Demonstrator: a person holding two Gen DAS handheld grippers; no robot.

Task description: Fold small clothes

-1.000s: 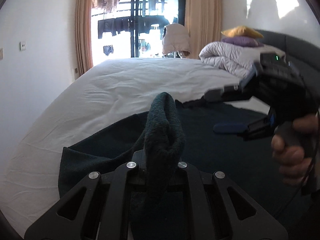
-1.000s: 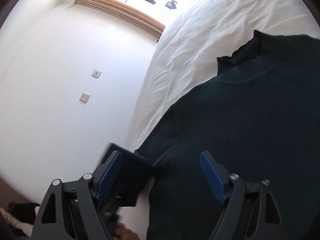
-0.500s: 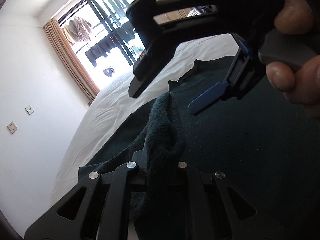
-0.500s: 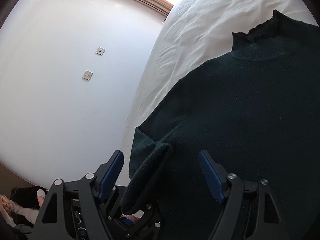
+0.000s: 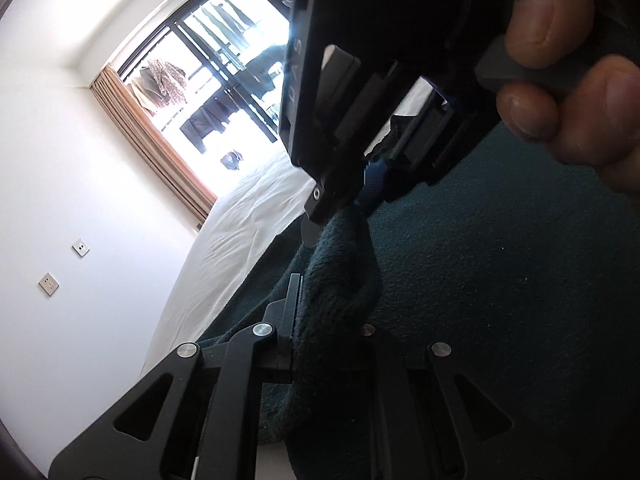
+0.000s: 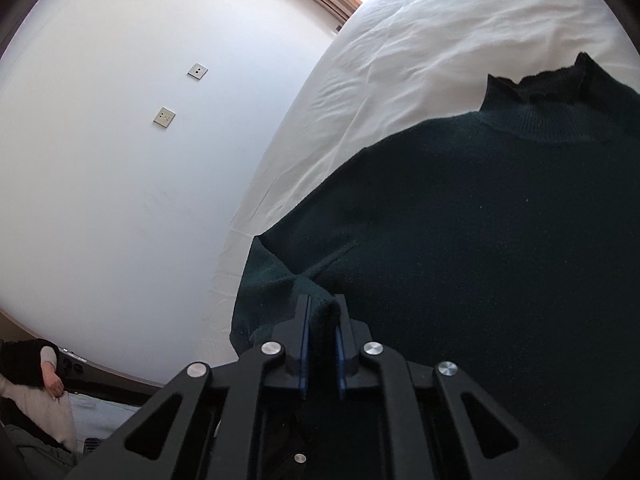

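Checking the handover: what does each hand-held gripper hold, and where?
Both grip the dark green sweater by one bunched fold: the left hand-held gripper is shut on it, the right hand-held gripper is closing on it.

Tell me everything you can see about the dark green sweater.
The dark green sweater is a soft, fuzzy knit with a ribbed, frilly-edged mock collar. It lies mostly flat on the white bed sheet. The left tool pinches a raised fold; the right tool is closing on the same bunched strip.
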